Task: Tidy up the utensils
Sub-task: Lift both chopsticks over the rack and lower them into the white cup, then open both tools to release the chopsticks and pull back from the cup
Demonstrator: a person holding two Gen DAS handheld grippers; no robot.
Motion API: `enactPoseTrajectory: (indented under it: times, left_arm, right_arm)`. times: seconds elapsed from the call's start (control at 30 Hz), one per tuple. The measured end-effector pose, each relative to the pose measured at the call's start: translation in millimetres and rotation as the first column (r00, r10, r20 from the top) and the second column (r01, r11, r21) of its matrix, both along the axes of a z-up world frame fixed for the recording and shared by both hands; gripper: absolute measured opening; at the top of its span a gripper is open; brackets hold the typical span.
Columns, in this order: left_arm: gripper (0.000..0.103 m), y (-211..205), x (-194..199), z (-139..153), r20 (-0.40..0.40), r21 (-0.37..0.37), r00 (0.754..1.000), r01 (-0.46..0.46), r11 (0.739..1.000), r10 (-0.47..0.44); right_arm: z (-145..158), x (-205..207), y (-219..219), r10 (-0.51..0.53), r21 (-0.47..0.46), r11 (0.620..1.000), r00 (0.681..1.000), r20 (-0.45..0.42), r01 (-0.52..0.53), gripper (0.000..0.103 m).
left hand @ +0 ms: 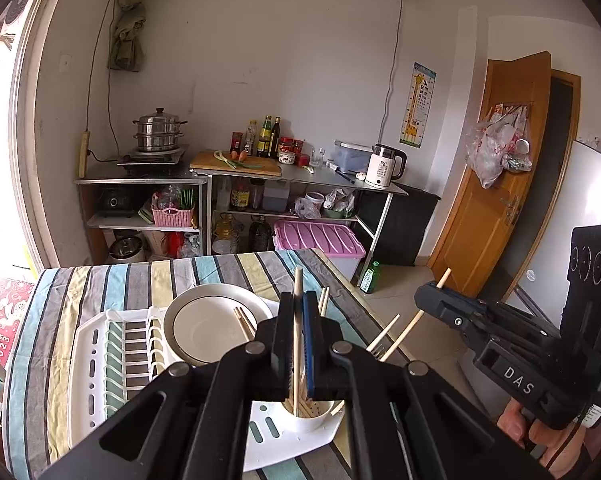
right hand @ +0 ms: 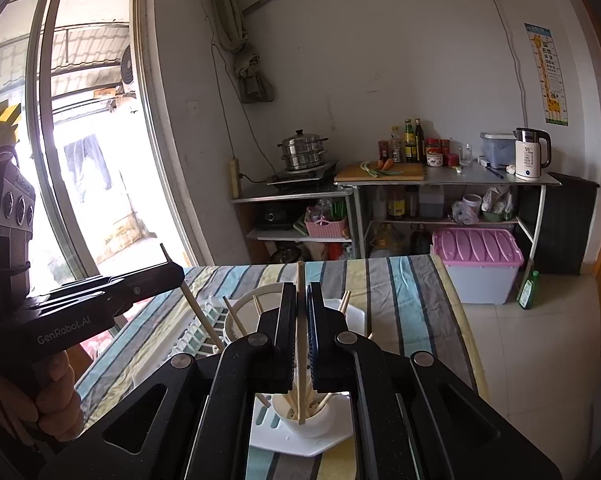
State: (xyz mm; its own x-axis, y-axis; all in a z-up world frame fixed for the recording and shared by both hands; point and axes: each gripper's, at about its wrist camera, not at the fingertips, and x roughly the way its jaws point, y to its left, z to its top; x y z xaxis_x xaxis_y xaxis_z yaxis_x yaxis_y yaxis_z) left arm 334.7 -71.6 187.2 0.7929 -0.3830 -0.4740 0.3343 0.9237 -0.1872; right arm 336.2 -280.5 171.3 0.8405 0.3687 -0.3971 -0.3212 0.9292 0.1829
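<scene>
My left gripper (left hand: 299, 312) is shut on a wooden chopstick (left hand: 297, 344), held upright with its lower end in the white utensil cup (left hand: 306, 416) of the white dish rack (left hand: 100, 360). My right gripper (right hand: 301, 304) is shut on another wooden chopstick (right hand: 301, 344) whose lower end is in the same cup (right hand: 306, 420), among several chopsticks. The right gripper also shows in the left wrist view (left hand: 434, 294), and the left gripper in the right wrist view (right hand: 176, 270). A white plate (left hand: 216, 326) stands in the rack.
The rack sits on a striped tablecloth (left hand: 140, 280) near the table's right edge. Behind are metal shelves with a steamer pot (left hand: 158, 134), cutting board (left hand: 236, 164), bottles, kettle (left hand: 384, 164) and a pink-lidded bin (left hand: 320, 240). A wooden door (left hand: 496, 184) is at right.
</scene>
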Motion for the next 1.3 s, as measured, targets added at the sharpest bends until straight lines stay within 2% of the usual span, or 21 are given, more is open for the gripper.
enactPoseTrajectory:
  times: [0.3,0.9,1.3]
  left_arm:
    - [0.005,-6,27,-22,-0.05,-0.011,0.999,0.006,1.0,-0.006]
    - [0.005,-4,36,-26,-0.058,-0.017,0.998,0.016,1.0,-0.017]
    - [0.005,-1,38,-48,-0.104,-0.014,0.995,0.006,1.0,-0.008]
  right_arm:
    - [-6,17,-4,-0.015,0.019,1.0,1.0,0.003,0.015,0.005]
    - [-1,22,4,-0.001,0.004,1.0,1.0,0.008,0.001,0.005]
    - [-37,35,4,-0.004,0.007,1.0,0.997,-0.077,0.005,0.005]
